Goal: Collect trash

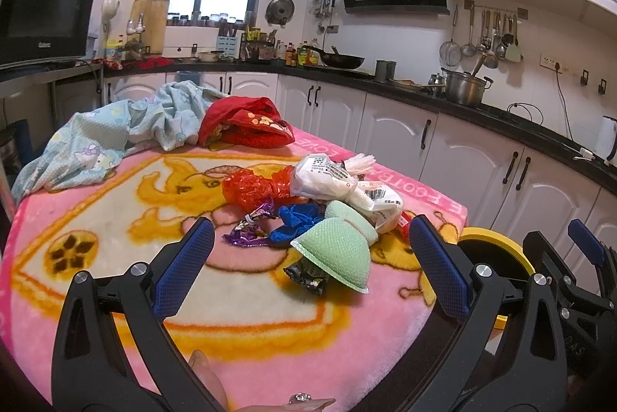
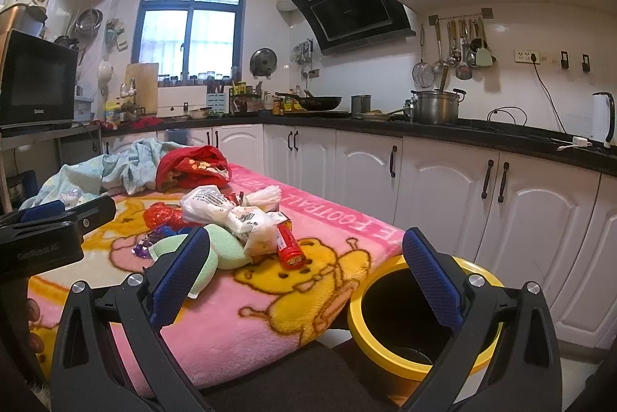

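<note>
A pile of trash lies on the pink cartoon blanket [image 1: 246, 311]: a green foam net [image 1: 335, 256], a dark wrapper [image 1: 308, 275] under it, blue plastic [image 1: 295, 219], a purple wrapper [image 1: 248, 231], red plastic [image 1: 250, 188] and white bags [image 1: 339, 180]. My left gripper [image 1: 308, 269] is open and empty, just short of the green net. My right gripper [image 2: 304, 281] is open and empty, over the table's right edge beside the yellow-rimmed bin [image 2: 389, 346]. In the right wrist view the pile shows the green net [image 2: 227, 246], white bags [image 2: 231, 211] and a red tube [image 2: 289, 246].
A red cloth [image 1: 246, 123] and a light blue cloth [image 1: 115, 138] lie at the table's far end. White cabinets [image 2: 443, 188] under a black counter run along the right. The bin [image 1: 497, 250] stands on the floor by the table's near right corner.
</note>
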